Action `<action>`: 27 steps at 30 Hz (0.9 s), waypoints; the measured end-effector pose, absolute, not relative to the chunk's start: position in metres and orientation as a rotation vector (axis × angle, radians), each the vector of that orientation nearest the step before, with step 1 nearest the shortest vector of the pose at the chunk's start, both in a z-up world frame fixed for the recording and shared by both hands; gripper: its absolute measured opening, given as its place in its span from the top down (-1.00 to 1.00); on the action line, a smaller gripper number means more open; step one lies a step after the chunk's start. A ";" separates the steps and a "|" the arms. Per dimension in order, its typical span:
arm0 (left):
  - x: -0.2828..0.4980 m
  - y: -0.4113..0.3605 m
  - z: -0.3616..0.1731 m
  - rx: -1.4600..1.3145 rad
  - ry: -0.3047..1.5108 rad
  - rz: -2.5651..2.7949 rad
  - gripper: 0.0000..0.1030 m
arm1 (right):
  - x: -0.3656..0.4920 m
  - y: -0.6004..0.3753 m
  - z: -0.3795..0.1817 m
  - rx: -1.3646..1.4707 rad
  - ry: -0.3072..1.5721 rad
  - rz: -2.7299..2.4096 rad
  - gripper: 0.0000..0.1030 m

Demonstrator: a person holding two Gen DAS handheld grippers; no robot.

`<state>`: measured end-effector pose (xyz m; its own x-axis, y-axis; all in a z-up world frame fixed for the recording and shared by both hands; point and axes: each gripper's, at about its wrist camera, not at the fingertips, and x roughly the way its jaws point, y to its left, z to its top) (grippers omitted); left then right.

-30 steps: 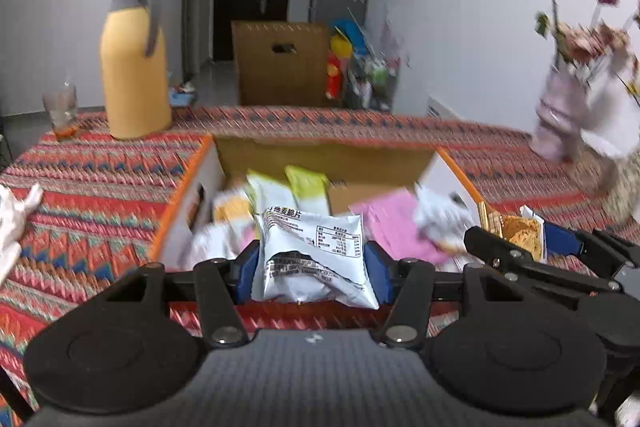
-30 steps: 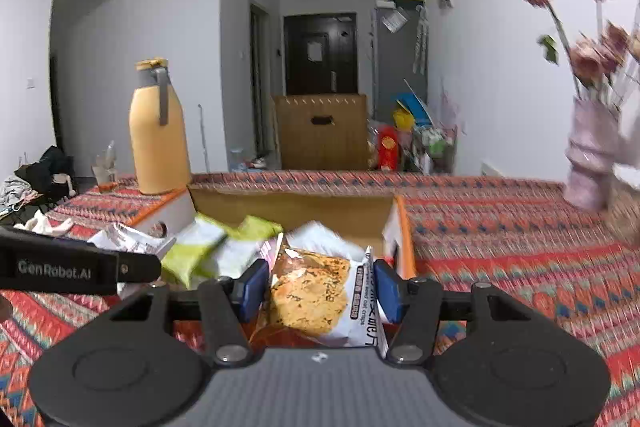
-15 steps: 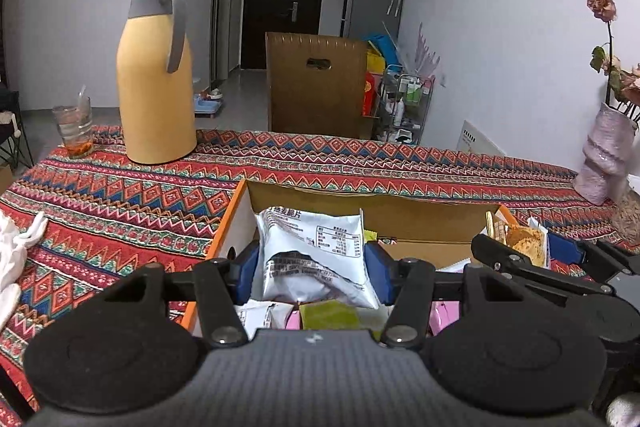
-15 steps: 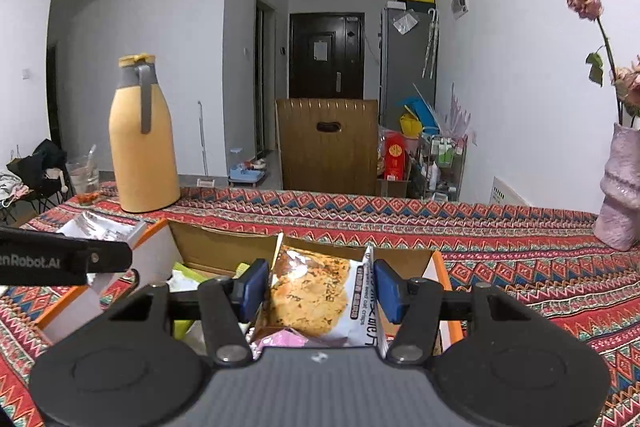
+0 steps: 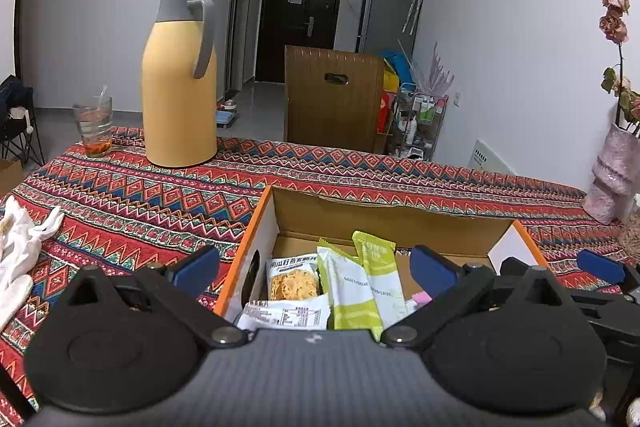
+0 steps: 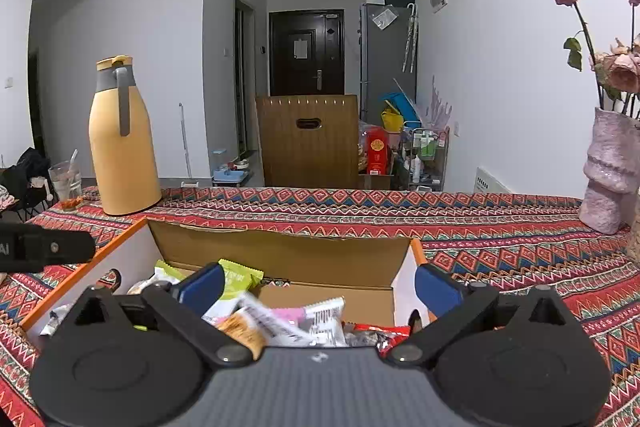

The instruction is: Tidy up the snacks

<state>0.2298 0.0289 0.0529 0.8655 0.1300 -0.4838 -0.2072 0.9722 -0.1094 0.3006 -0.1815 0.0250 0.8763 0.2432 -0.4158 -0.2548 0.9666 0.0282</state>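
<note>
Snacks (image 5: 352, 283) lie piled in the cardboard box (image 5: 384, 223) at twelve o'clock. Your left gripper (image 5: 316, 269) and right gripper (image 6: 318, 285) have just sprung wide, empty; those packets look delivered. Strays outside aren't visible.

My left view looks forward over its hand-held gripper (image 5: 316, 273), tilted down, close above the box (image 5: 384, 217). My right view does likewise; both share the box, table (image 6: 500, 227) and flask (image 6: 120, 143).
</note>
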 end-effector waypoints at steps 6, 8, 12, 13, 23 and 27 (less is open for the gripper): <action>0.196 0.025 0.060 -0.132 0.464 0.170 -1.00 | 0.268 -0.193 0.035 -0.012 0.407 0.259 -1.00; 0.180 0.023 0.062 -0.123 0.443 0.156 -1.00 | 0.254 -0.198 0.038 -0.002 0.397 0.263 -1.00; 0.158 0.020 0.065 -0.112 0.420 0.144 -1.00 | 0.232 -0.204 0.042 0.005 0.378 0.259 -1.00; 0.153 0.021 0.066 -0.118 0.417 0.143 -1.00 | 0.229 -0.204 0.043 0.007 0.376 0.255 -1.00; 0.105 0.022 0.057 -0.113 0.416 0.102 -1.00 | 0.182 -0.219 0.041 0.054 0.405 0.271 -1.00; 0.086 0.020 0.043 -0.097 0.438 0.079 -1.00 | 0.155 -0.223 0.032 0.043 0.434 0.277 -1.00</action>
<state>0.0861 0.0202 0.0428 0.9025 0.0556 -0.4270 -0.0974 0.9923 -0.0768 0.1550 -0.2233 0.0323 0.8703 0.2737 -0.4094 -0.2556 0.9616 0.0996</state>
